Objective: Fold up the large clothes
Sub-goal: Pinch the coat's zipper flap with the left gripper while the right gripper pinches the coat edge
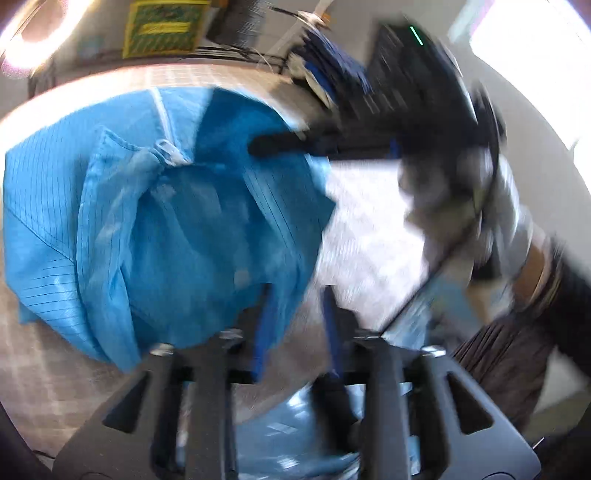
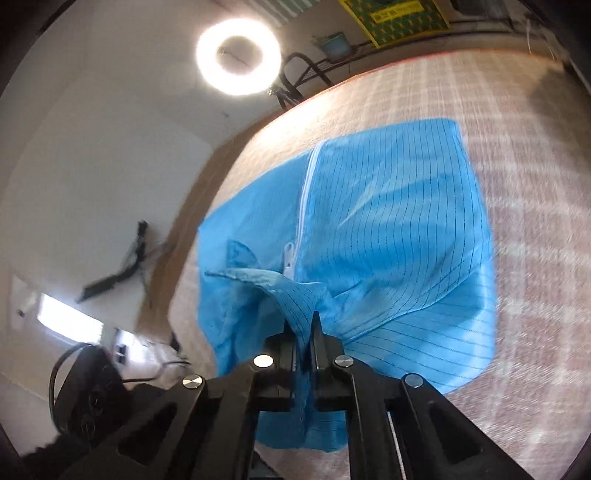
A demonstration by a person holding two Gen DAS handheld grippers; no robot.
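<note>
- Garment: a large blue coat with thin dark stripes and a white zipper, lying on the checked work surface. The lower body lies roughly flat; the collar end is raised and bunched.
- Right gripper: fingers pressed together on a fold of the blue fabric near the collar, lifting it clear of the surface. In the left wrist view the same tool appears as a dark blurred shape reaching over the garment.
- Left gripper: fingers spread, with a visible gap between the blue pads. Blue fabric hangs just in front of the left finger; whether any cloth is caught between the fingers cannot be told through the blur.
- Progress (judged): early stage. One side appears turned over the middle, yet the cloth is loose and wrinkled, with no neat folded packet. Remaining work: laying the lifted part down, squaring the edges, making further folds.
- Surroundings: a ring light and a yellow-green poster beyond the far edge; dark equipment with a green indicator at the right of the left wrist view.
- Obstructions: the surface around the garment shows nothing else. The bunched collar and the zipper ridge may resist a flat crease.
</note>
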